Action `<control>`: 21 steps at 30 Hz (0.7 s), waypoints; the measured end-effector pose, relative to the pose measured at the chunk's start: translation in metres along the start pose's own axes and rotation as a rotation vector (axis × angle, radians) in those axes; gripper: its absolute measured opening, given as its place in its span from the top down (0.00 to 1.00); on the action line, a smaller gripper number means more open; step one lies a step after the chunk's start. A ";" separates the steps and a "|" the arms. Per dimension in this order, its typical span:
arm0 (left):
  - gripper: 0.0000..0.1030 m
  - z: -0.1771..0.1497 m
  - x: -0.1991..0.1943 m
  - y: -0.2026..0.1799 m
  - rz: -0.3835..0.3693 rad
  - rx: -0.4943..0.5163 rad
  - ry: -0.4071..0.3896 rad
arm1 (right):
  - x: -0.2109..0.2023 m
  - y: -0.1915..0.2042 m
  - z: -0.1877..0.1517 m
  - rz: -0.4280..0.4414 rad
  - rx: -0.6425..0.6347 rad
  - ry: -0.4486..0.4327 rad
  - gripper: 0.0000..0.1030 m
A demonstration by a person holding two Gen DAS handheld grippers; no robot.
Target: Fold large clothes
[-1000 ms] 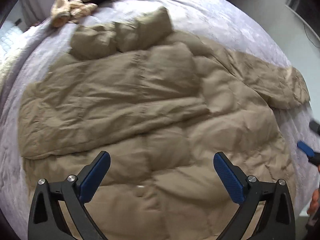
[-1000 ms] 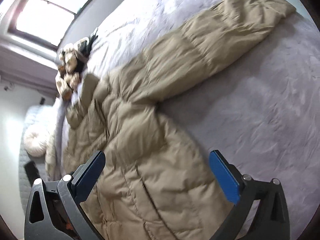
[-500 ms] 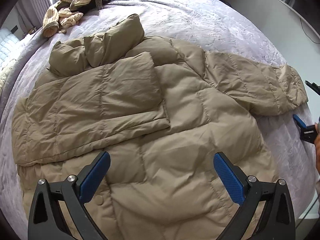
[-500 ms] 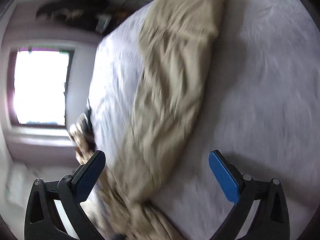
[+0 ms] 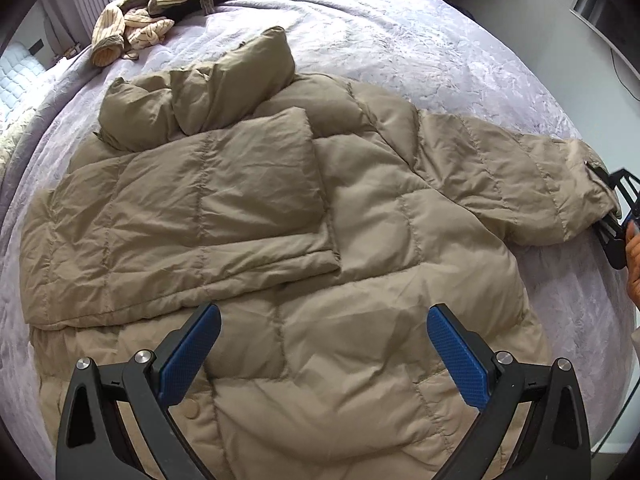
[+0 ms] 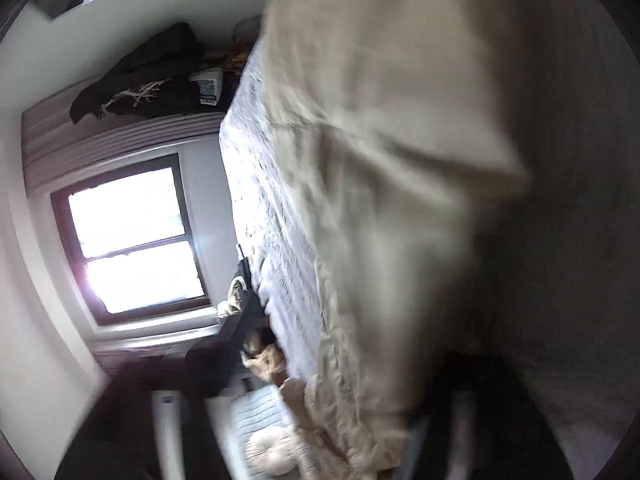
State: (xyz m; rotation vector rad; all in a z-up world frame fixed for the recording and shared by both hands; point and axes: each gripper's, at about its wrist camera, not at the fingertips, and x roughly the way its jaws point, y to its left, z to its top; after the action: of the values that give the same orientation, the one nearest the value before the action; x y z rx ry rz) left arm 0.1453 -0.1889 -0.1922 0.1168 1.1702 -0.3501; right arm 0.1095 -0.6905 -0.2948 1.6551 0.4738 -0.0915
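Observation:
A large tan puffer jacket [image 5: 340, 248] lies spread on the lilac bed [image 5: 420, 40]. Its left sleeve is folded across the chest [image 5: 192, 208]; its right sleeve [image 5: 520, 184] stretches out to the right. My left gripper [image 5: 324, 352] is open and empty, hovering above the jacket's lower front. My right gripper [image 5: 616, 216] is at the right sleeve's cuff at the bed's right edge; whether it grips the cuff I cannot tell. In the right wrist view the tan sleeve [image 6: 400, 160] fills the blurred frame, and the fingers are smeared.
A heap of striped and dark clothes [image 5: 160, 12] lies at the bed's far left corner. A window [image 6: 136, 240] and dark hanging clothes [image 6: 144, 80] are on the far wall. A white cushion [image 6: 272, 452] lies beside the bed.
My left gripper pulled back and rose, so more jacket shows. My right gripper swung round to the right sleeve's cuff and rolled sideways, its view now blurred and filled with sleeve.

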 end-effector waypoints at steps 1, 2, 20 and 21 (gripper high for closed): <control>0.00 0.001 -0.002 0.003 0.004 -0.004 -0.004 | 0.002 -0.002 -0.001 0.015 0.021 0.005 0.86; 0.00 0.001 -0.003 0.006 0.008 -0.009 -0.008 | 0.002 -0.004 -0.002 0.033 0.032 0.007 0.88; 0.00 0.000 -0.038 0.121 0.087 -0.146 -0.119 | 0.101 0.171 -0.205 0.088 -0.723 0.435 0.88; 0.00 -0.002 -0.040 0.130 0.093 -0.159 -0.124 | 0.112 0.175 -0.230 0.044 -0.806 0.459 0.88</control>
State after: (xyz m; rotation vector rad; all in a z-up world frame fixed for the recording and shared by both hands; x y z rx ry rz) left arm 0.1728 -0.0581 -0.1682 0.0099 1.0623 -0.1789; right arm 0.2250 -0.4519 -0.1343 0.8772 0.7038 0.4689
